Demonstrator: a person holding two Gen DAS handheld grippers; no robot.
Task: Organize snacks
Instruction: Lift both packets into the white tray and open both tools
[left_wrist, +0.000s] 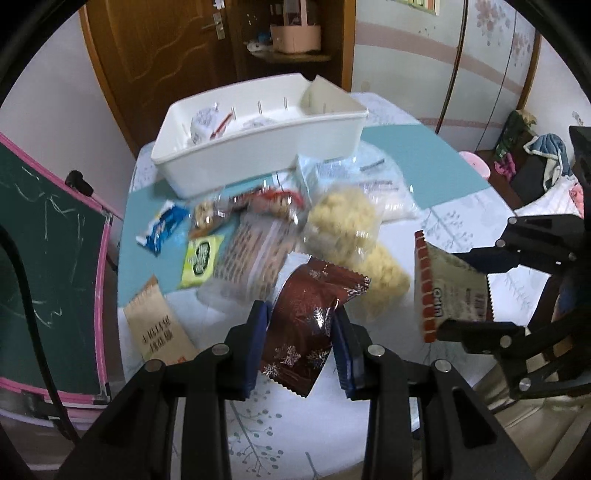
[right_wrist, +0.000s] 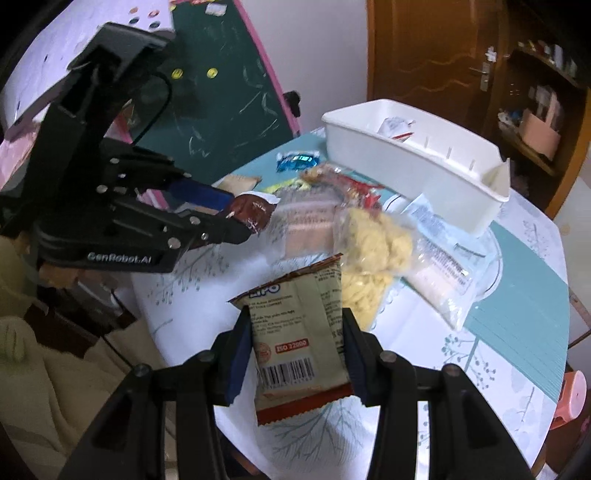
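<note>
Snack pile (left_wrist: 295, 229) crowds the path to the white bin (left_wrist: 258, 147); bare tablecloth (left_wrist: 461, 236) lies open on the right

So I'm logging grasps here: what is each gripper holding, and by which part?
The left gripper pinches the dark red snowflake packet across its middle. The right gripper pinches the beige biscuit packet by its side edges, near the barcode end.

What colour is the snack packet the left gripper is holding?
The snack packet in the left gripper is dark reddish-brown with silvery snowflakes, clearest in the left wrist view.
</note>
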